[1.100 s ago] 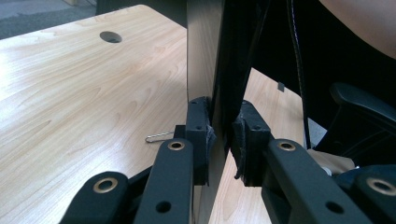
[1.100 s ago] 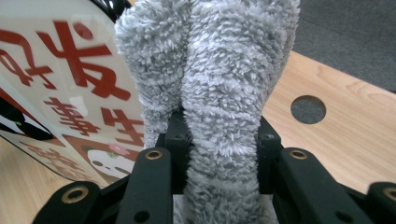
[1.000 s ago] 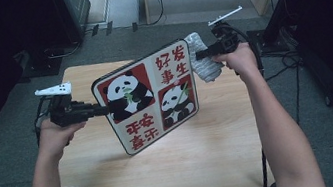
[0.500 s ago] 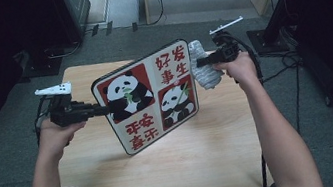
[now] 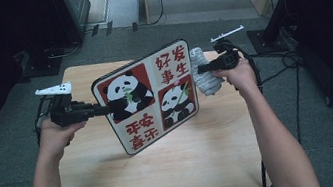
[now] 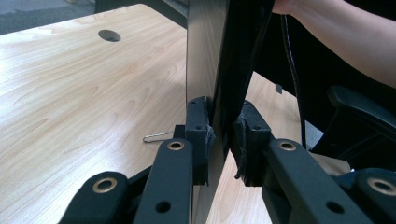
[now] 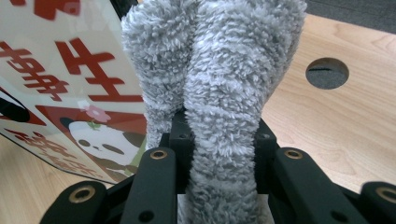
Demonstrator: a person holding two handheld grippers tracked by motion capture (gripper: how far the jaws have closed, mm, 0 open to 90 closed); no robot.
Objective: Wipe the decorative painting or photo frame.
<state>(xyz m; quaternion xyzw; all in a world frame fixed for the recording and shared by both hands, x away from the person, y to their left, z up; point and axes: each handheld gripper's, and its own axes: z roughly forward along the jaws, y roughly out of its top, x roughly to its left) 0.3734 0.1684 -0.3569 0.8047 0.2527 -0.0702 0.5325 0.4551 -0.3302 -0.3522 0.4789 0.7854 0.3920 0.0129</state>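
Panda board (image 5: 147, 96) reads 好发事生, perhaps 平安喜乐, beside grey cloth (image 5: 204, 72)

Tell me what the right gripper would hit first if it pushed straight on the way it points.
Probably the panda board. The right gripper, shut on the grey cloth, points toward the board's right edge, so the cloth would likely touch it first; the gap is hard to judge.

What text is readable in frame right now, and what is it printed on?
"好发" over "事生": red characters, top right panel of the panda board, high view.
"平安" over "喜乐": red characters, bottom left panel of the same board.
In the right gripper view the "生" shows at an angle beside the grey cloth.
No other text is readable.
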